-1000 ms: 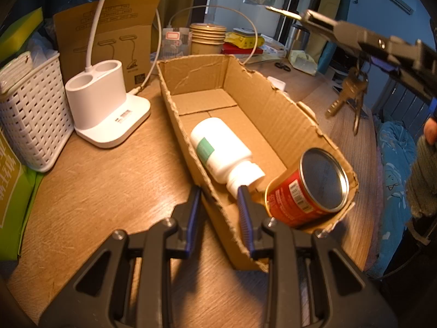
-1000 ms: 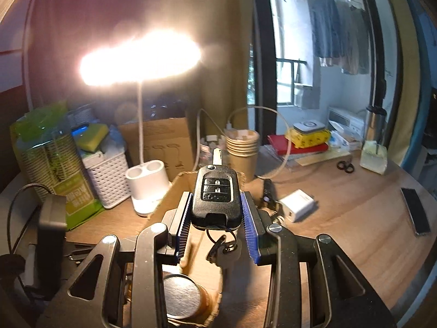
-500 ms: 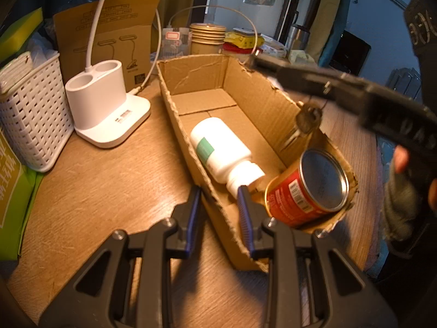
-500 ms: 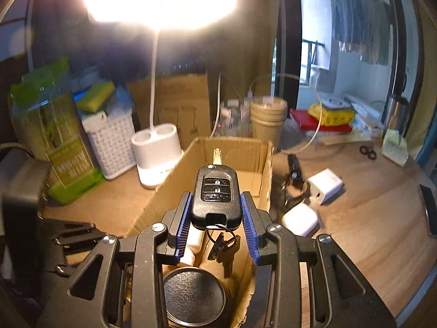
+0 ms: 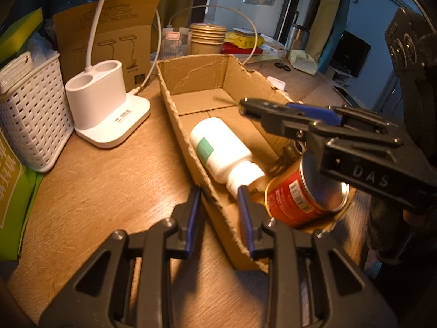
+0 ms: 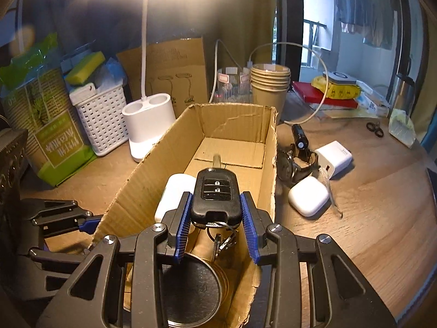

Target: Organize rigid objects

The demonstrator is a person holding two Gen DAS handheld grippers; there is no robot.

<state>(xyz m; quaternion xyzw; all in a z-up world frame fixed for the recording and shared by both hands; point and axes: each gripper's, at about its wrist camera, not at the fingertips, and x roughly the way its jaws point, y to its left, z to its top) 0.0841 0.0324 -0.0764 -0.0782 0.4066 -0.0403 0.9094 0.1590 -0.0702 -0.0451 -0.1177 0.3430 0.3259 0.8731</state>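
Note:
An open cardboard box [image 5: 174, 101] [image 6: 235, 120] lies on the wooden desk. In it lie a white bottle [image 5: 218, 147] [image 6: 174, 191] and a red tin can [image 5: 297, 199] [image 6: 188, 289]. My right gripper [image 6: 217, 216] is shut on a black car key fob [image 6: 217, 194] with keys [image 6: 222, 243] hanging under it, held over the box's near end above the can. It shows in the left wrist view [image 5: 297, 114] over the box. My left gripper [image 5: 220, 213] straddles the box's near left wall, its jaws apart around the cardboard edge.
A white lamp base [image 5: 103, 104] [image 6: 148, 121] and white basket [image 5: 30, 106] [image 6: 101, 117] stand left of the box. Right of it lie a watch [image 6: 291, 164], a white charger [image 6: 333, 158], an earbud case [image 6: 308, 195] and a small flashlight [image 6: 299, 135]. Paper cups [image 6: 269, 87] stand behind.
My right gripper moved with the key fob from the desk's right side to over the box and lower, above the can. My left gripper has not moved.

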